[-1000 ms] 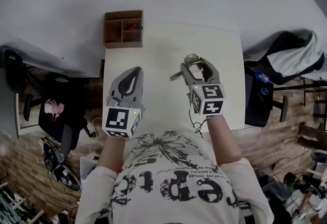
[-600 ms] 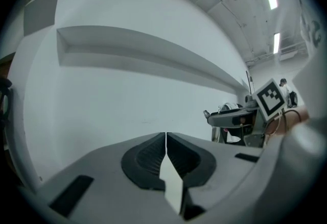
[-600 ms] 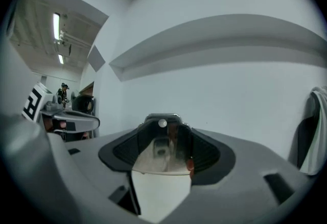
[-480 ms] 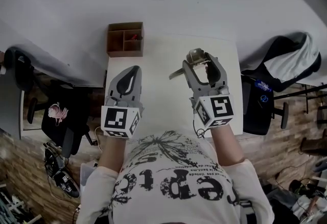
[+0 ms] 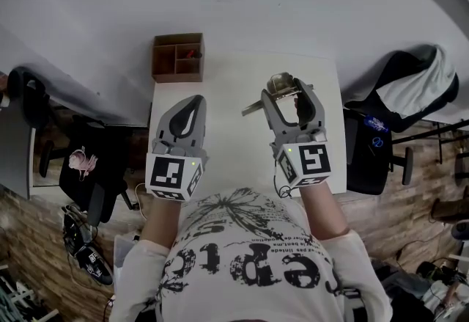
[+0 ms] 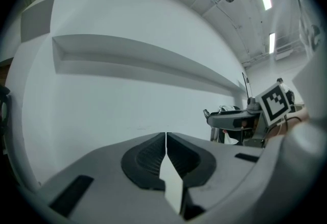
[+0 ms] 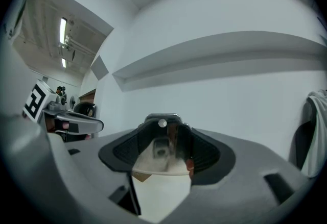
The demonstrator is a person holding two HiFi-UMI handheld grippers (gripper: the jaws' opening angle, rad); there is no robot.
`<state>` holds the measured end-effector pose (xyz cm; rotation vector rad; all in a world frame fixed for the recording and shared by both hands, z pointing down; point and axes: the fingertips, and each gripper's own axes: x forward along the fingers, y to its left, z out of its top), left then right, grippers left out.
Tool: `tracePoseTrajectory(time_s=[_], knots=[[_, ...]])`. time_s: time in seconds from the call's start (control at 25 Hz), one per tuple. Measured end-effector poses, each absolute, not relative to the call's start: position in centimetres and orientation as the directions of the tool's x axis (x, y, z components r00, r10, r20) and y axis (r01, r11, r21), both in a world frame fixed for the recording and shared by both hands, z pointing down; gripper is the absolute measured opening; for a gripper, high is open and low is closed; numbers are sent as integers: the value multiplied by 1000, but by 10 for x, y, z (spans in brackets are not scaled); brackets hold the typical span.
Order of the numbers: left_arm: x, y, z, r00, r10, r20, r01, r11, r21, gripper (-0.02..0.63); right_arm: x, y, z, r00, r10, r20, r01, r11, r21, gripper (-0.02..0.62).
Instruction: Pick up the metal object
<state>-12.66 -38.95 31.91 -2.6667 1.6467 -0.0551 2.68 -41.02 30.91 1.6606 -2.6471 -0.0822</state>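
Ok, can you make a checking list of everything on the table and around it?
Surface: white table, pushed up against a pale wall.
Job's things: metal object, held between the right hand-held gripper's jaws.
Clutter: wooden box at the table's far left corner, with something small and red in one compartment.
Grippers: left hand-held gripper shut, nothing in it; right hand-held gripper shut on the metal object.
Cables: thin wire by the right gripper's marker cube.
Surroundings: black chair on the left; jacket draped over another chair on the right.
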Motion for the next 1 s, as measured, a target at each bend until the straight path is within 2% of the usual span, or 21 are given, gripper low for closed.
tracePoseTrajectory(time_s=[1.0], knots=[[-133, -380, 328, 447, -893, 57, -893, -449, -15, 11, 23, -402, 344, -412, -907, 88, -910, 415, 8, 279]])
